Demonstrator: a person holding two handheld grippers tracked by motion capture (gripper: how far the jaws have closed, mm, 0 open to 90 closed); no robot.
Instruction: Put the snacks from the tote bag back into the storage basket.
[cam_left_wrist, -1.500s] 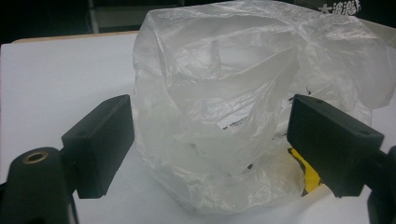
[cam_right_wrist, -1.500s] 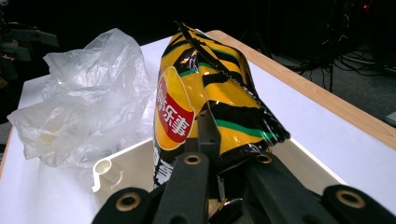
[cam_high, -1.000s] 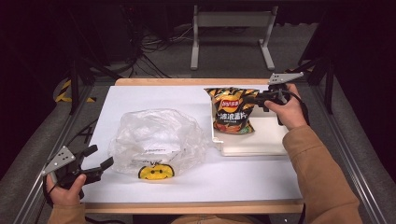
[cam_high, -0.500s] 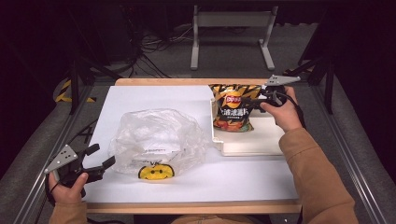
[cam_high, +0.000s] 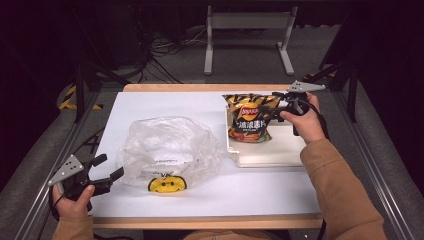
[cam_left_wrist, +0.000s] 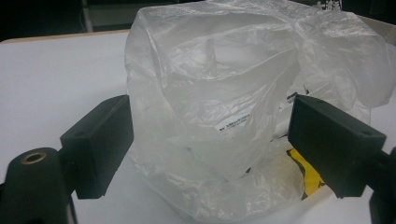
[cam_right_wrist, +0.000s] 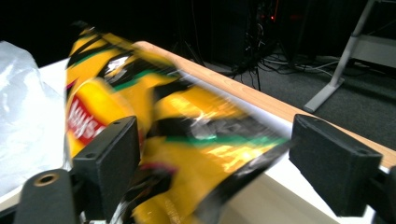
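A yellow and black chip bag (cam_high: 250, 119) stands upright on the white tray (cam_high: 270, 155) at the right of the table. My right gripper (cam_high: 278, 103) is at the bag's upper right corner. Its jaws have just been opening and stand wide. In the right gripper view the bag (cam_right_wrist: 187, 140) is blurred between the spread jaws of the right gripper (cam_right_wrist: 224, 158), and the pads do not press on it. My left gripper (cam_high: 108, 169) stands open near the table's front left corner. Just past it lies a crumpled clear plastic bag (cam_high: 167, 150). That plastic bag (cam_left_wrist: 224, 107) bulges between the jaws of the left gripper (cam_left_wrist: 210, 144).
A yellow smiley print (cam_high: 167, 184) shows on the plastic bag's front edge. The white sheet (cam_high: 165, 105) covers the wooden table (cam_high: 170, 88). Metal rails run along both sides. A grey stand (cam_high: 247, 22) and cables are on the floor beyond.
The right gripper's jaws went from shut on the chip bag's top corner to wide open, and the bag now stands on the tray. The left gripper has not moved.
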